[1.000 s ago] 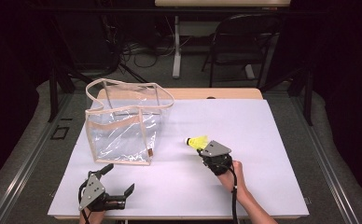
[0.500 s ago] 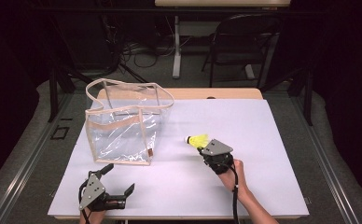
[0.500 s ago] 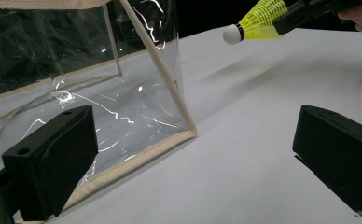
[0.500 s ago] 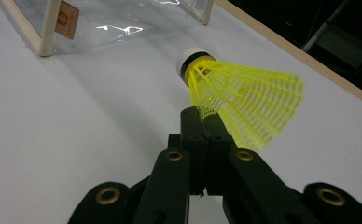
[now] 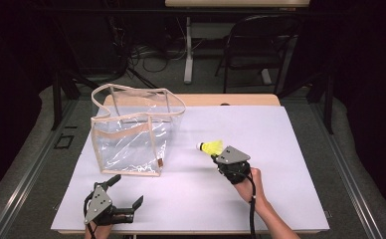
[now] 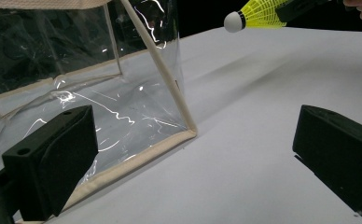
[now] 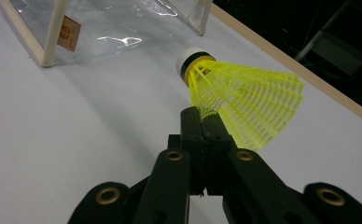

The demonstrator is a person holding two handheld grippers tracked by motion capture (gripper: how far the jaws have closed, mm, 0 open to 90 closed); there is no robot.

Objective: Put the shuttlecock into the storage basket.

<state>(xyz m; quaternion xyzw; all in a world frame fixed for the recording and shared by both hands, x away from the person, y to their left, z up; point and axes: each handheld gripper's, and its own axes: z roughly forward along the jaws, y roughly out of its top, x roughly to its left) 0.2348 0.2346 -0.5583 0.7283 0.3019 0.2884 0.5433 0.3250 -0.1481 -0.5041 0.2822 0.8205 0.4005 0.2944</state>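
A yellow shuttlecock (image 5: 211, 147) with a white cork tip hangs just above the white table (image 5: 280, 149), pinched at its skirt by my right gripper (image 5: 216, 155). In the right gripper view the jaws stand pressed together on the yellow mesh of the shuttlecock (image 7: 237, 93), cork pointing toward the bag. A clear plastic bag (image 5: 131, 132) with beige trim stands upright at the left middle, its mouth open upward. My left gripper (image 5: 127, 191) rests near the front left edge, jaws wide apart with nothing between them, facing the bag's lower corner (image 6: 191, 133). The shuttlecock (image 6: 256, 11) appears at the top of that view.
A beige label (image 7: 68, 32) hangs on the bag's corner seam. A wooden strip (image 5: 221, 99) borders the table's far edge. Beyond it stand a dark chair (image 5: 260, 45) and cables on the floor. Open table surface lies to the right of the shuttlecock.
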